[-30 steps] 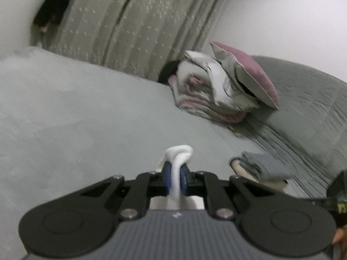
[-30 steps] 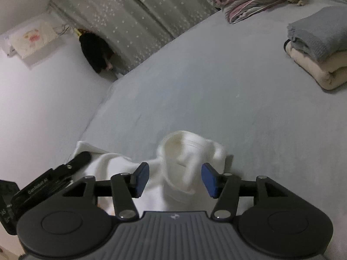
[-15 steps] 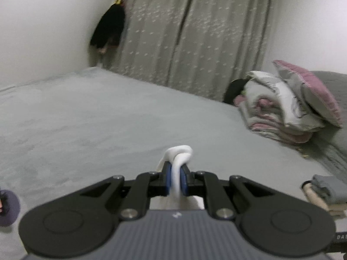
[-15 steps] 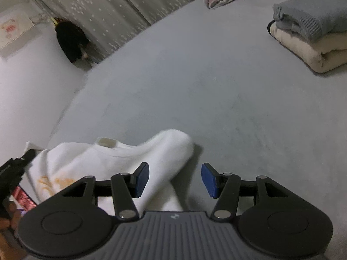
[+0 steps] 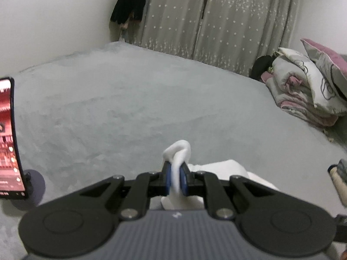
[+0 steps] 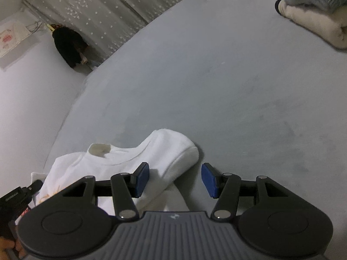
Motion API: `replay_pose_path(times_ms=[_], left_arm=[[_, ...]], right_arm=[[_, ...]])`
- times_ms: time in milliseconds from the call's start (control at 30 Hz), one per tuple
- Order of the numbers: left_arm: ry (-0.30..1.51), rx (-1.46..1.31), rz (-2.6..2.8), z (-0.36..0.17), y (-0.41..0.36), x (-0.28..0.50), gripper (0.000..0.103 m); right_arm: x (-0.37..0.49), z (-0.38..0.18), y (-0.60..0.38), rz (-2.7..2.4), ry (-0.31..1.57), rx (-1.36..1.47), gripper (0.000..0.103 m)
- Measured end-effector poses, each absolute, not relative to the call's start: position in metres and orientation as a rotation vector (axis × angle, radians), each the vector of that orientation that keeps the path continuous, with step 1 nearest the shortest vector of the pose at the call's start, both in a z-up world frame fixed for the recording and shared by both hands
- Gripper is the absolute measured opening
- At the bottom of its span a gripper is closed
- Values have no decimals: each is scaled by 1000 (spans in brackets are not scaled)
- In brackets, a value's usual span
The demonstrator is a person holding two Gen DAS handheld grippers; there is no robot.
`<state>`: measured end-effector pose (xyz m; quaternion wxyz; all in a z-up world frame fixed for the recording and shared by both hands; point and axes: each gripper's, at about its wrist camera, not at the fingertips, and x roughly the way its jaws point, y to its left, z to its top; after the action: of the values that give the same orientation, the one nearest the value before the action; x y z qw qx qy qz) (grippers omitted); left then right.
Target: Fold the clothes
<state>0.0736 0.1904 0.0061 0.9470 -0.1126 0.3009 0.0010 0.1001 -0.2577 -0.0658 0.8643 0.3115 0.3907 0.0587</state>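
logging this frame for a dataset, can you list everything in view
white top: 1, white with a yellow print, near edge of the bed, one fold pinched in the left gripper
bed: 1, grey cover, fills most of both views
folded clothes: 1 stack, grey on cream, far right of bed
bedding pile: 1, white and pink, with a pillow, by the curtain
curtain: 1, grey with white stars, back wall
dark garment: 1, black, hanging in the corner
phone: 1, red screen, on a stand at left
left gripper: black, blue pads, jaws shut on the top
right gripper: black, blue pads, jaws open over the top's edge
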Motion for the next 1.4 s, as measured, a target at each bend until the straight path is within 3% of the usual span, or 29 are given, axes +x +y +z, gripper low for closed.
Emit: replay_pose_path(times_ms=[33,133,167,533,800,1400], left_arm=[[615,-236,5,5,190,76,9],[610,-248,7,7,182,82,9],[606,-250,6,8,179,83,9],[573,-278,-32,43,158,101,9],[518,-220,-48,59,130,142,9],[583,-169,34,-15,97,276,9]], right_arm=[[104,-67,-254,120,817,644,52],[114,-64,-235,141,816,532,18],[116,-63,-230,145,811,501,14],[101,14,-218,-1,533,197,12],[135,51,-216,-88,445,47,11],[276,-19,-204,-161,525,-45,11]])
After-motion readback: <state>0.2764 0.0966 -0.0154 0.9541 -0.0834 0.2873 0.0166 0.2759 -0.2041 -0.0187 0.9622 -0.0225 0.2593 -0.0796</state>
